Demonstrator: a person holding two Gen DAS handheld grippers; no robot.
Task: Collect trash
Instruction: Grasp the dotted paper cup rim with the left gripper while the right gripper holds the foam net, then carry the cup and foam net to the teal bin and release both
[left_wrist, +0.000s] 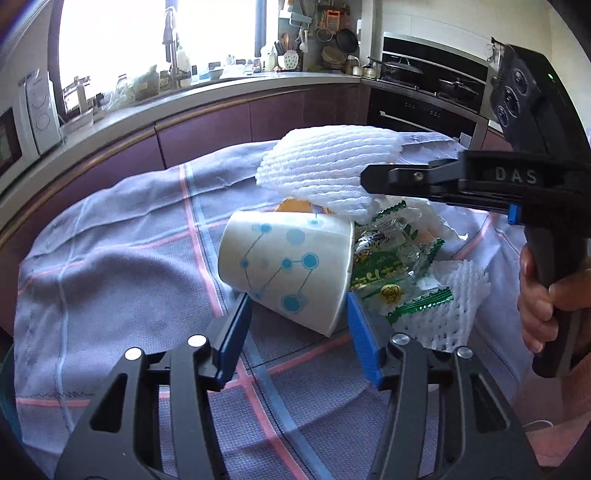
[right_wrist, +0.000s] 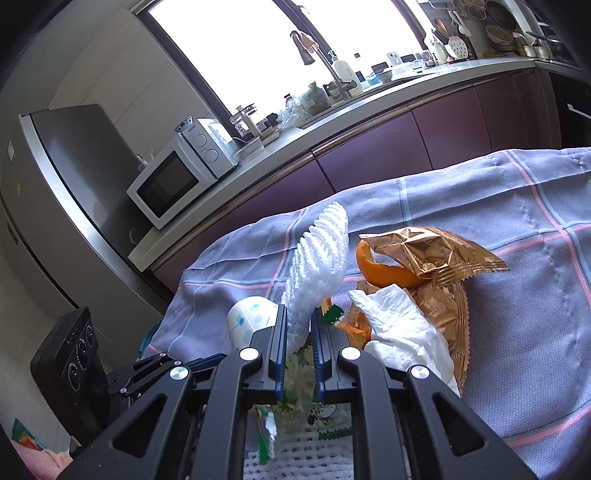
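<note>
The right claw is clenched on a white foam fruit net lifted above the table's lilac checked cloth. The left claw, released, straddles a tipped white paper cup with blue dots.

White foam net; blue-dotted cup; lilac checked cloth.

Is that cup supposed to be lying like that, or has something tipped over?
The paper cup lies tipped on its side on the tablecloth, against a heap of green wrappers. Nothing has visibly spilled from it; it looks like one more piece of litter.
</note>
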